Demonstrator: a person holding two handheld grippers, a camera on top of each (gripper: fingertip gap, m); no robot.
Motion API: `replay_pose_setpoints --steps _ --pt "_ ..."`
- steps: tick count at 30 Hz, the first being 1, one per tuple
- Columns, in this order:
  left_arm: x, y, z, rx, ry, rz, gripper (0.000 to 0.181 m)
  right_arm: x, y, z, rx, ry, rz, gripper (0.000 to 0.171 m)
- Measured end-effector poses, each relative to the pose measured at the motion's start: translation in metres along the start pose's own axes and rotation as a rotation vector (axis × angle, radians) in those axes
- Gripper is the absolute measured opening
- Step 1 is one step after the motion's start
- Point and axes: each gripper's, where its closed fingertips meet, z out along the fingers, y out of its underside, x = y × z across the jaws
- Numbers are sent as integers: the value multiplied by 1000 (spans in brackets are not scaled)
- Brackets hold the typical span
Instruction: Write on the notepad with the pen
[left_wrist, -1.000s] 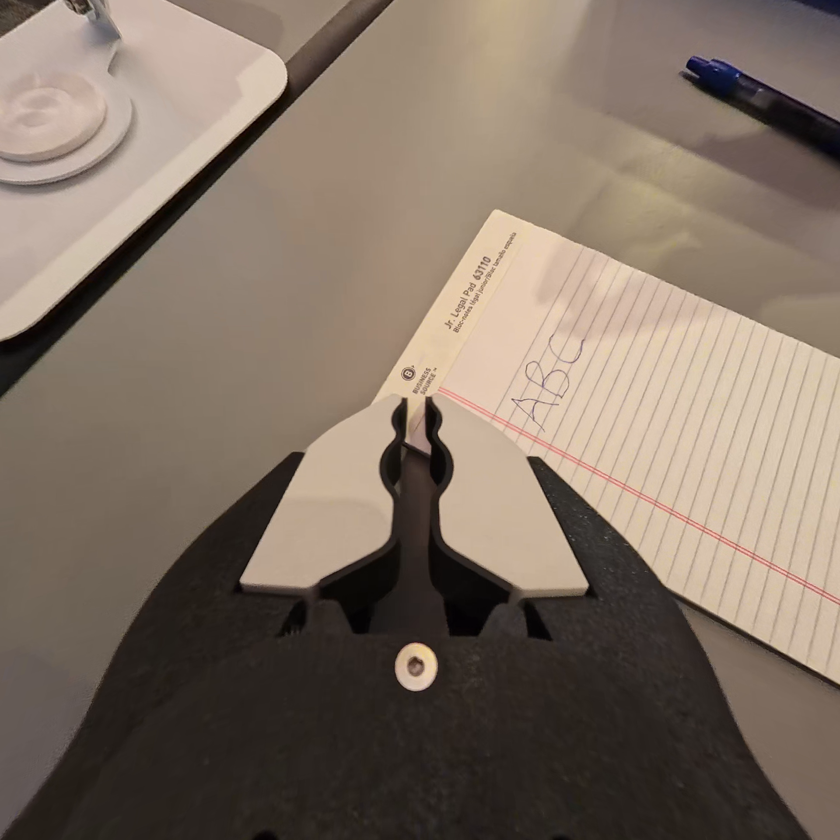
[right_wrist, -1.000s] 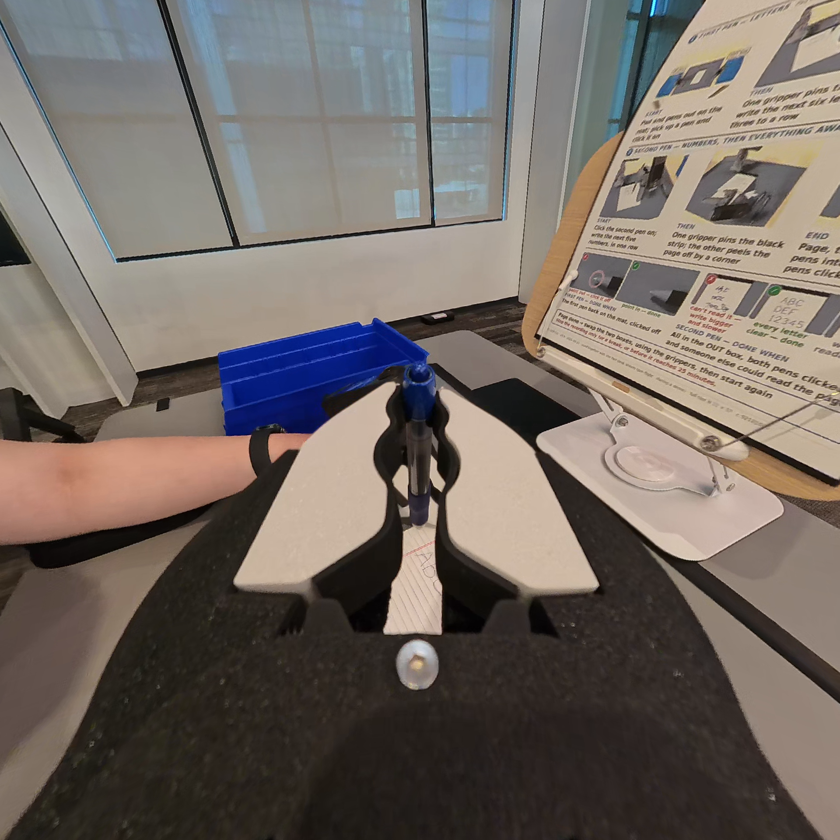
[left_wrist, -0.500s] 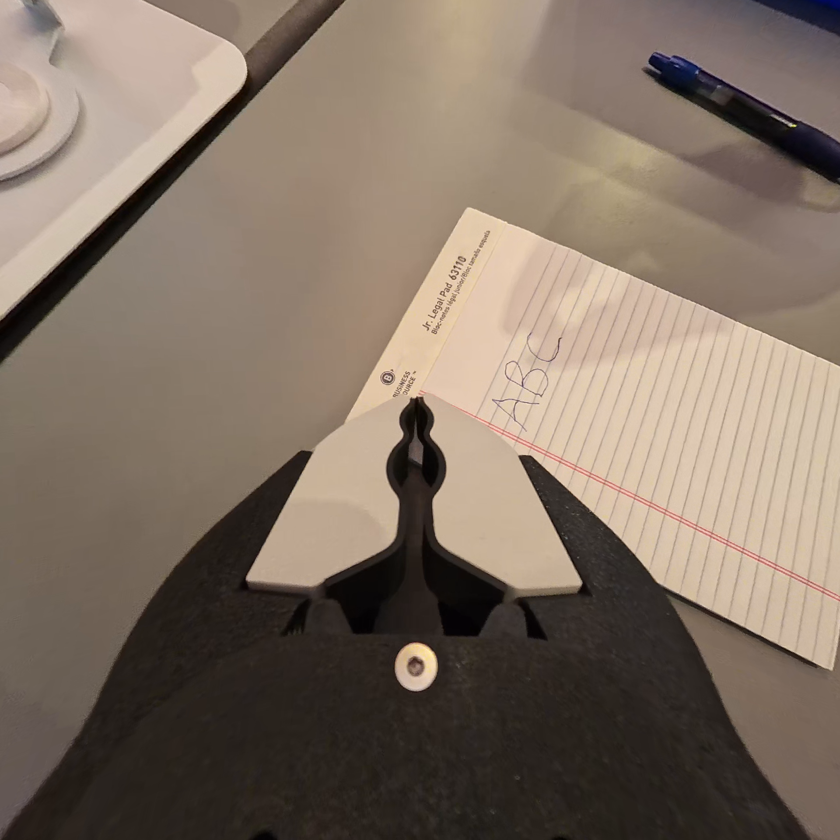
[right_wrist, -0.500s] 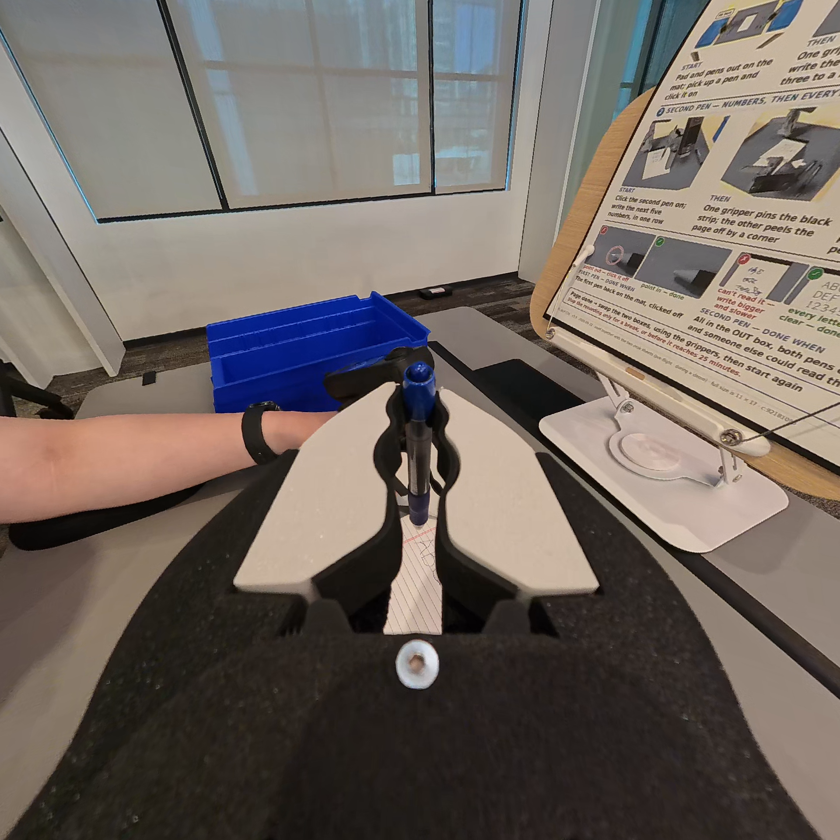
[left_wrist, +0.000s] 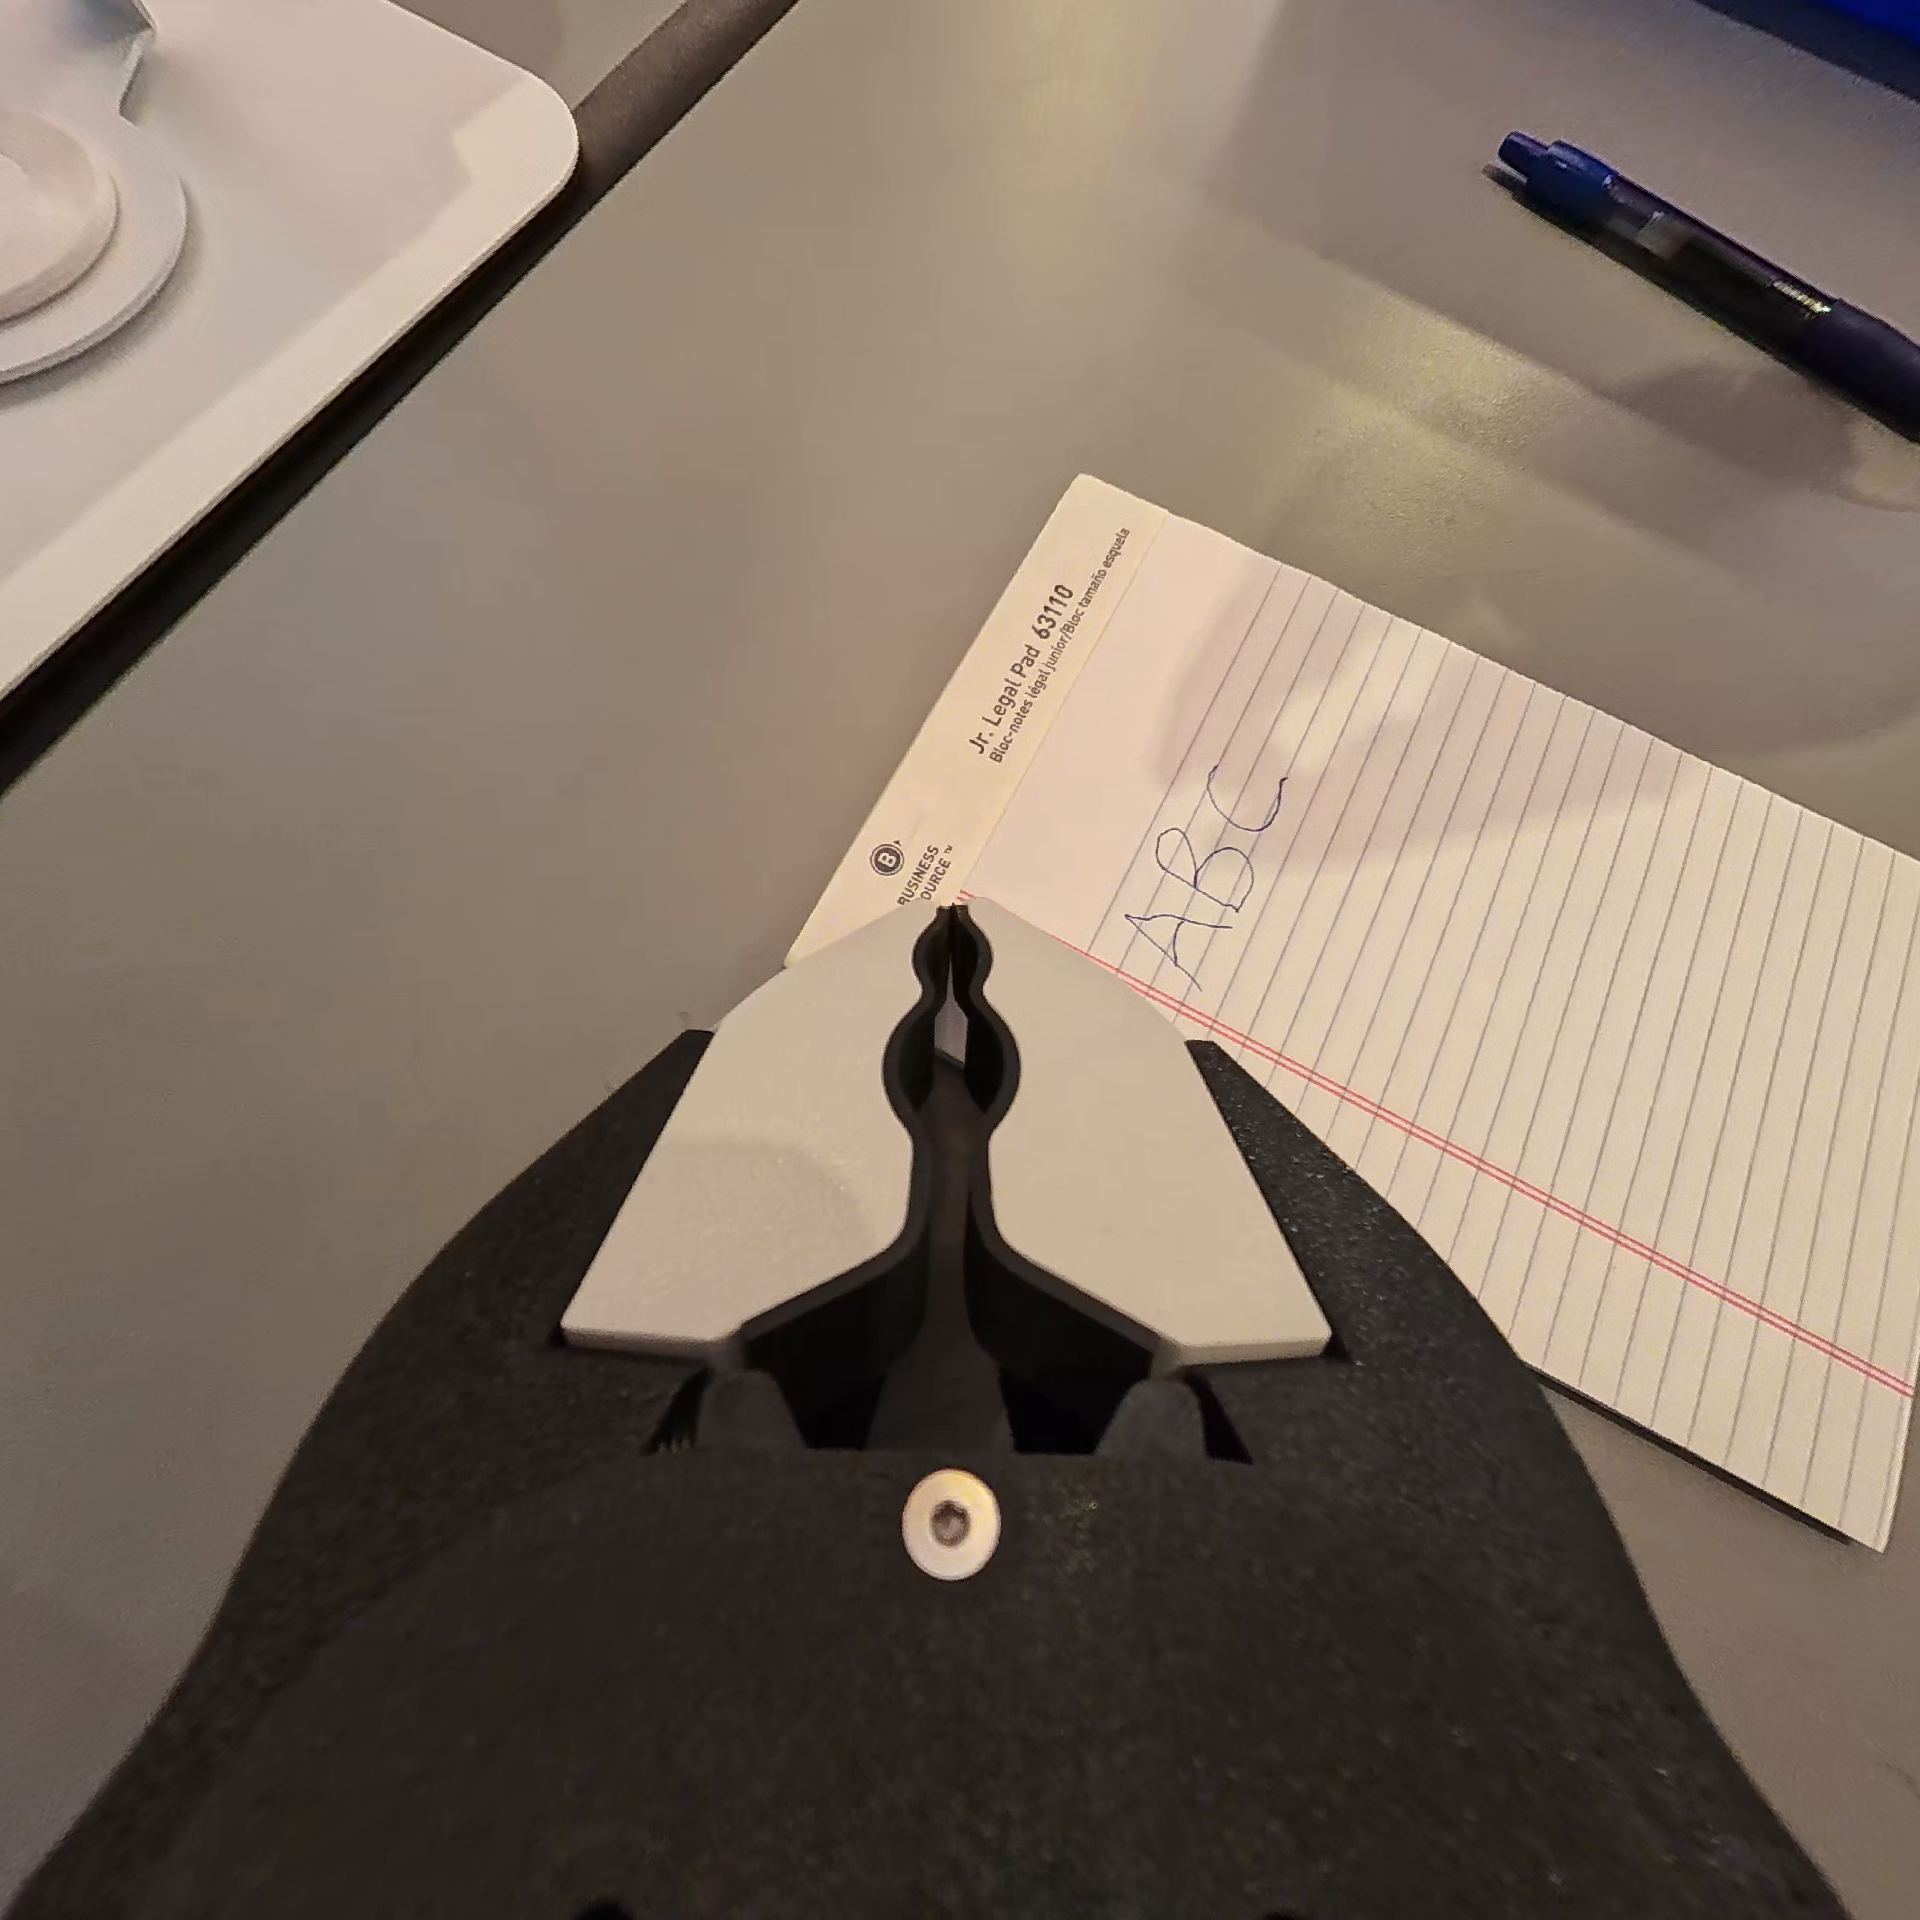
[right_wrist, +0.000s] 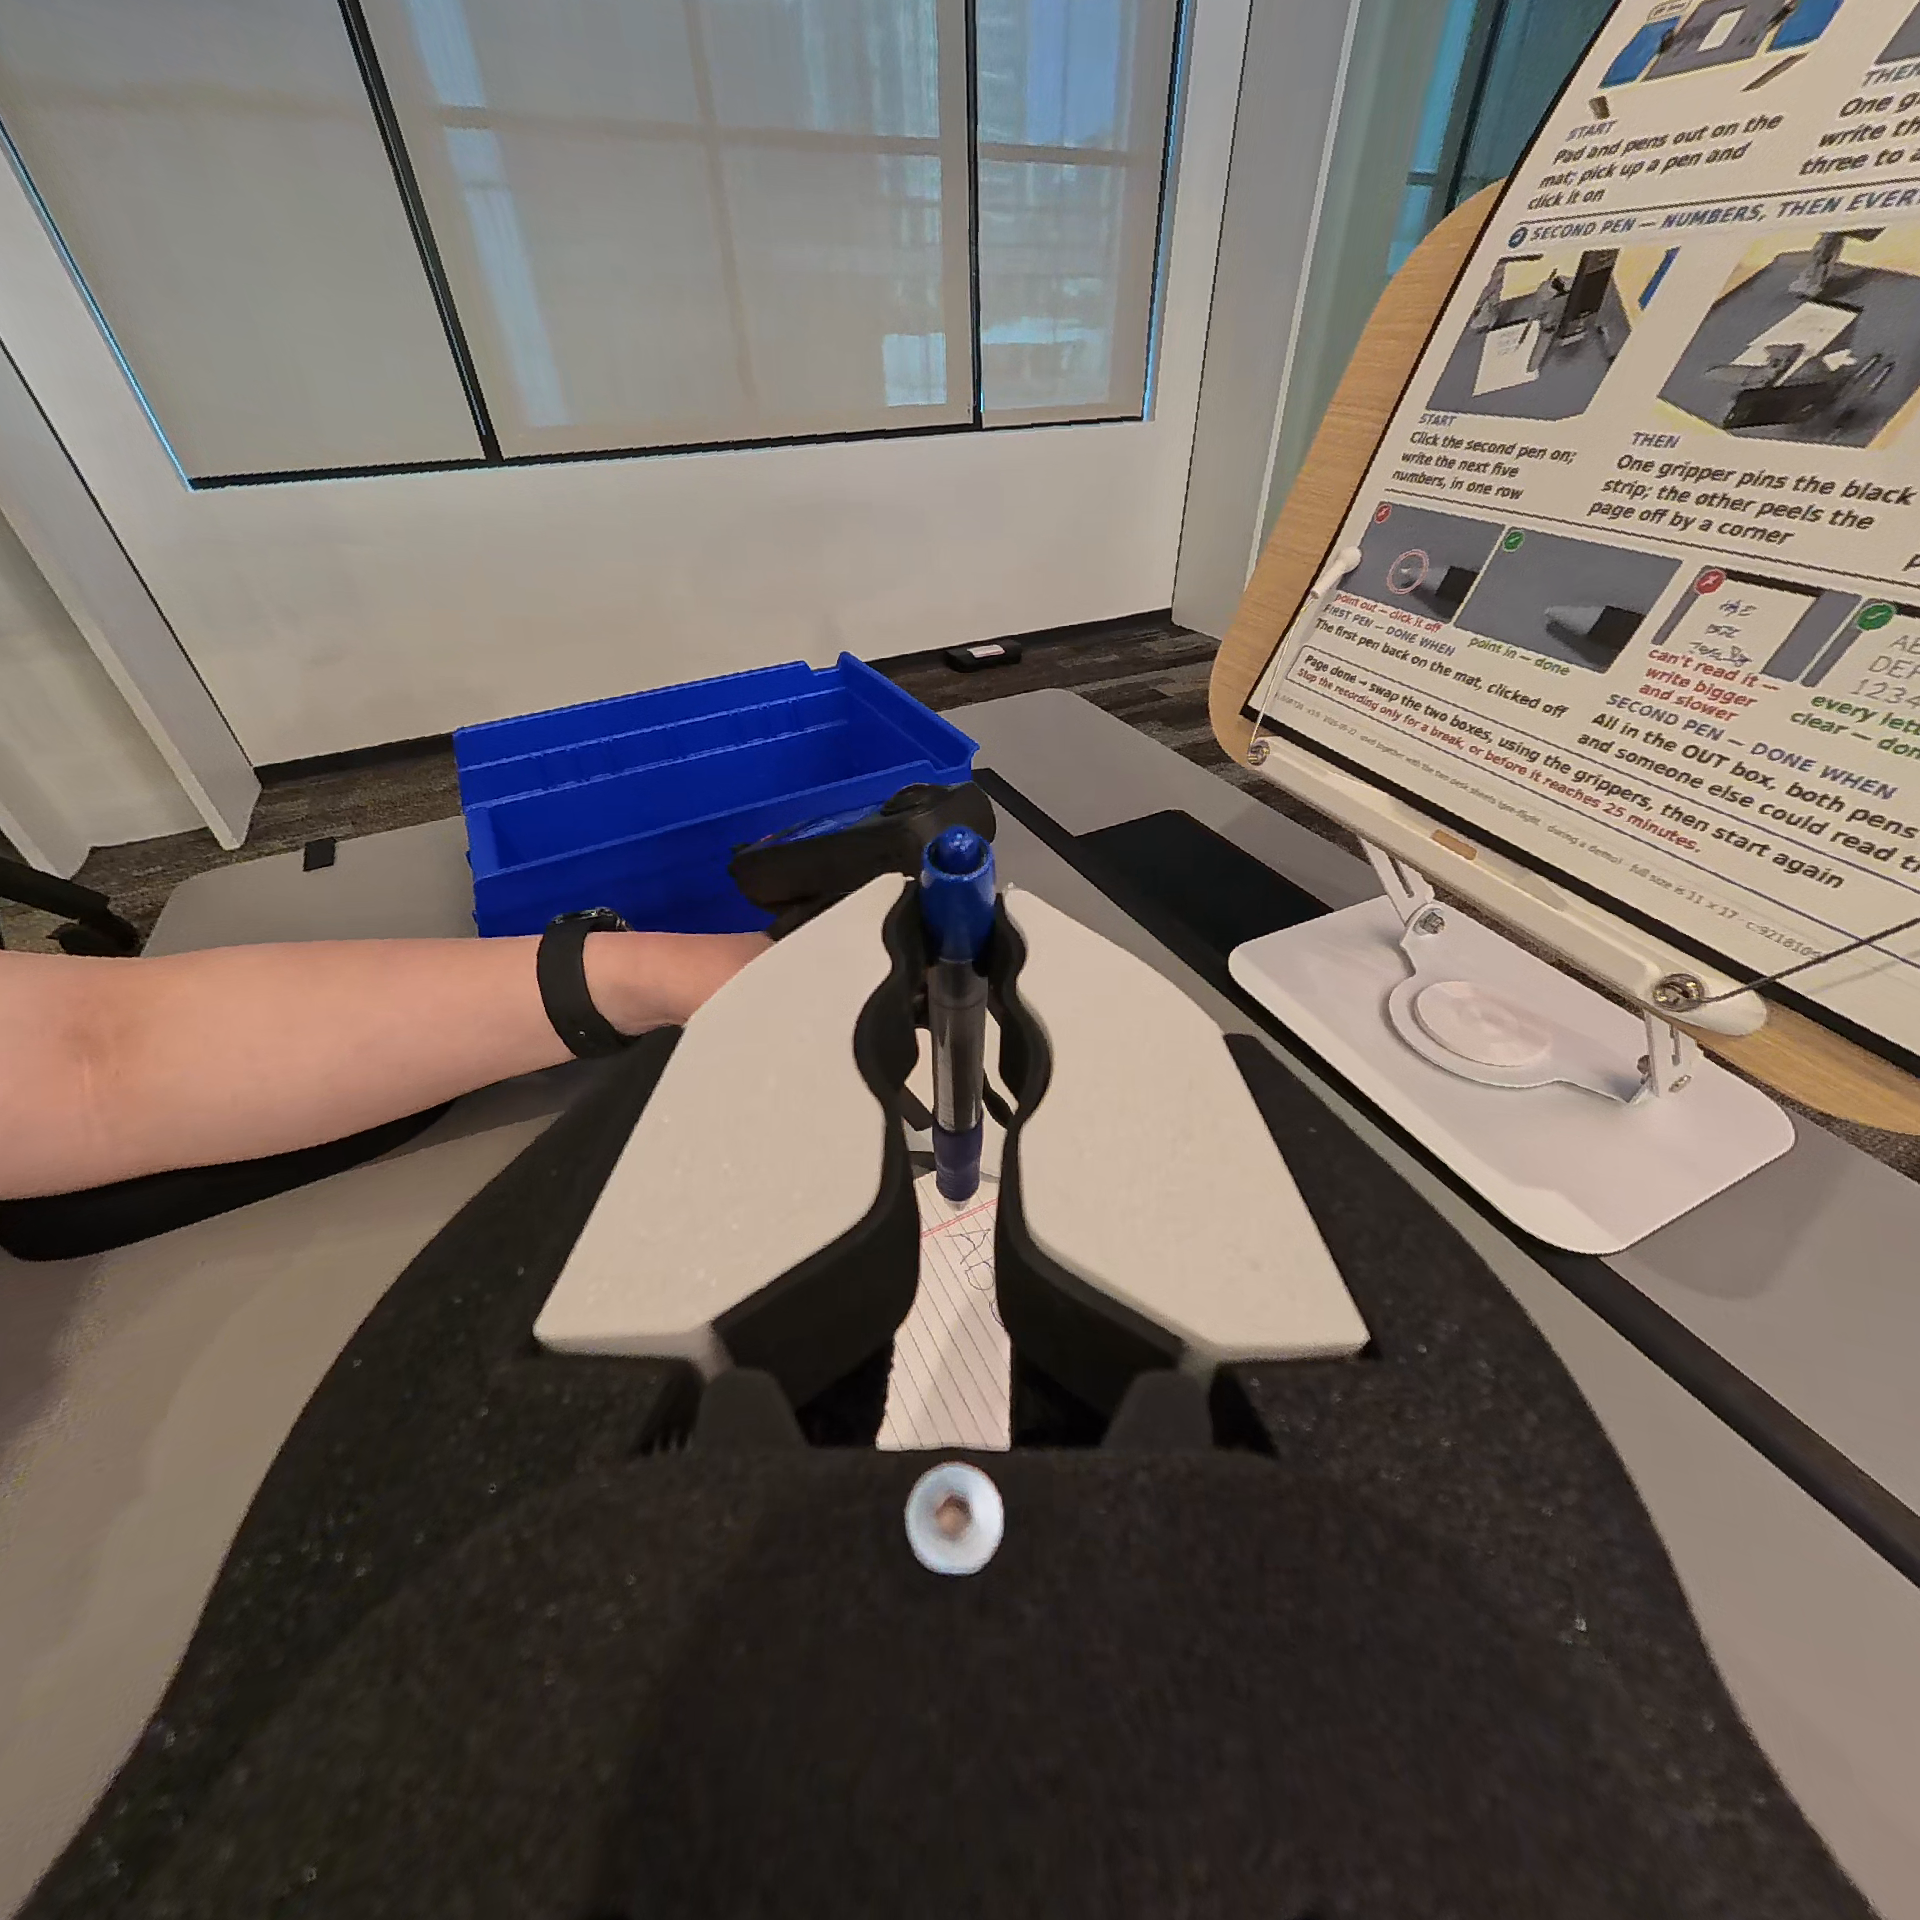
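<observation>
Notepad (left_wrist: 1455, 1039): near corner hidden beneath left tongs (left_wrist: 951, 914); 3 o'clock edge cropped. Spare pen (left_wrist: 1714, 281): tip end cropped at 2 o'clock. Right view: notepad (right_wrist: 951, 1351) visible only between right tongs (right_wrist: 956, 904); pen (right_wrist: 958, 1039) tip contact indeterminate.

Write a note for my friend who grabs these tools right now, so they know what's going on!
Left tool: shut, empty, tips at the pad's top corner by the header strip; whether it presses the pad can't be told.
Right tool: shut on the pen, held upright, tip down just over the page near the red margin line.
A spare pen lies on the table beyond the pad. A blue bin sits farther back.
Done: one short row of blue letters sits at the top of the page.
Left: probably more writing below that row; the other lines are blank.
</observation>
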Motion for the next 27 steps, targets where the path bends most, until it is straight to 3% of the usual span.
replay_pose_setpoints --steps 12,20,27 --pt "-1 0 0 0 -3 -5 0 -8 32 20 46 25 67 10" --pt "0 0 0 1 -3 -2 0 -14 80 55 -57 -16 74 10" --pt "0 0 0 0 6 -6 0 -14 93 70 -99 -23 31 10"
